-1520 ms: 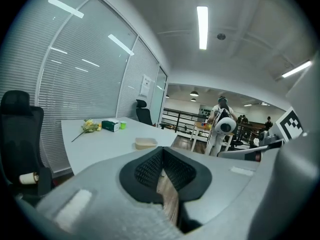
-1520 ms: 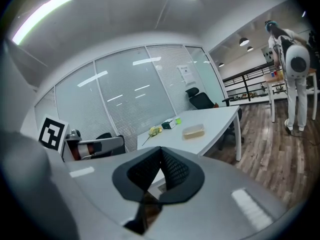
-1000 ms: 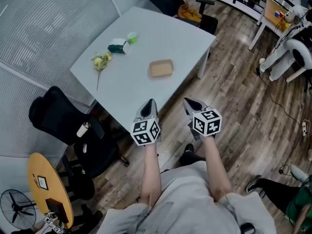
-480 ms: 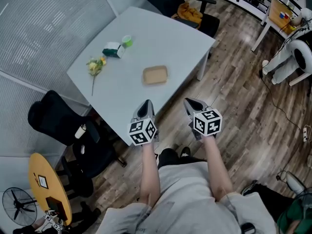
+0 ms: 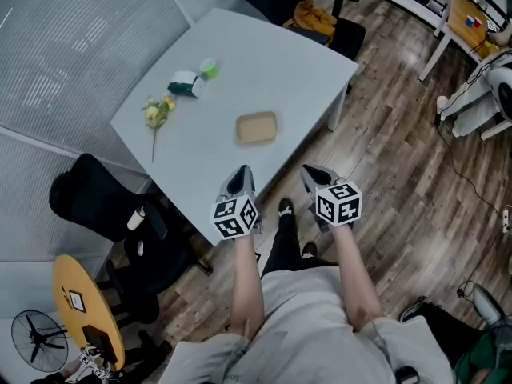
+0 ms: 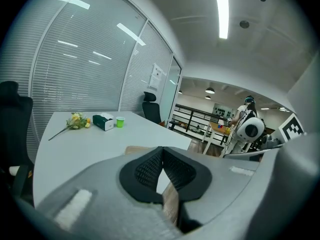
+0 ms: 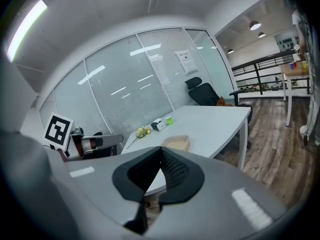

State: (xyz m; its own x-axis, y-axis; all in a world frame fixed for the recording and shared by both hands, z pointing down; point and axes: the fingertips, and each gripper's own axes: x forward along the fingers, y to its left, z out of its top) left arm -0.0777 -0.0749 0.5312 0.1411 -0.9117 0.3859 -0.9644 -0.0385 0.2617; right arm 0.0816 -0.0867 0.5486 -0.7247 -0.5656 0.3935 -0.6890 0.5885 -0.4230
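Tray lies near flower, box, cup.

You have no print here that can be read. The paper notice on the glass wall is too small to make out, and the green box on the table shows no legible label. The square markers on your left gripper and right gripper are black-and-white patterns only, with no letters or numbers.

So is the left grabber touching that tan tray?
Apart. The head view shows the left gripper short of the tan tray, with a strip of bare white table between them.
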